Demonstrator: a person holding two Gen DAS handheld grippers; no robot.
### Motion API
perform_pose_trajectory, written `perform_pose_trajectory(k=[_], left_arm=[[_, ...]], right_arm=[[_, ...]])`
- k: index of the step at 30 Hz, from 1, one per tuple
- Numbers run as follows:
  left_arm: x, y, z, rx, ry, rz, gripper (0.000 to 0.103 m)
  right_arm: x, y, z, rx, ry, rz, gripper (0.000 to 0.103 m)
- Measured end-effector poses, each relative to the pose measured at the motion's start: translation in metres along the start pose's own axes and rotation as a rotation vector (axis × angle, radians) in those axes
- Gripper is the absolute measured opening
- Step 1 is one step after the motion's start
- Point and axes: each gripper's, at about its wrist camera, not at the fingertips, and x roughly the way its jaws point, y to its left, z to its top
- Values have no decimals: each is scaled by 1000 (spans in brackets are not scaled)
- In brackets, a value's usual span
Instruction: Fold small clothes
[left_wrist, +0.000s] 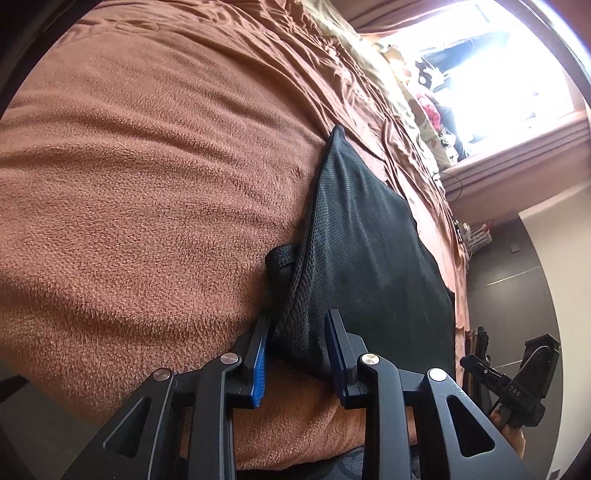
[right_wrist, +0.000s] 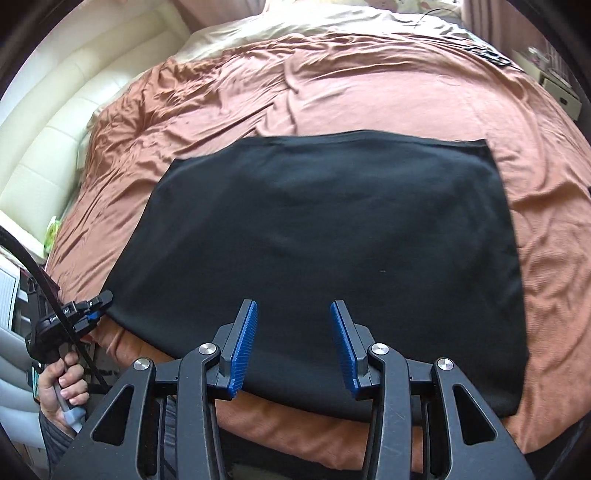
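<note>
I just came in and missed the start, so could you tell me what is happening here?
A person holds a gripper in each hand over a bed with a brown blanket. A black garment lies spread flat on it. The left gripper is open around the garment's near left corner, where the cloth bunches up between the fingers. The right gripper hovers open above the near edge. No fold is made yet.

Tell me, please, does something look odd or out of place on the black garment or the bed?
Mostly no. The black garment lies flat on the brown bed cover. Only its near-left corner is bunched and lifted between the open left tool. The cover is wrinkled behind the garment.
</note>
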Motion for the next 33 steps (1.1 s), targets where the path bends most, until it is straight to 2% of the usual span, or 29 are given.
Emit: perform_pose_trajectory(k=[5, 8, 18, 25, 31, 33], left_arm=[[1, 6, 1, -38, -5, -5, 19], [0, 11, 2, -60, -10, -20, 17], [-4, 14, -4, -90, -34, -29, 16], [-5, 14, -6, -110, -42, -29, 15], [-7, 18, -8, -128, -47, -37, 15], [-7, 19, -9, -134, -47, -42, 14]], right_arm=[[33, 12, 9, -40, 43, 10, 37], [51, 17, 17, -54, 68, 13, 29], [102, 31, 47, -70, 86, -26, 19], [123, 44, 76, -75, 55, -72, 18], [138, 33, 103, -37, 37, -108, 18], [145, 33, 112, -44, 35, -123, 14]])
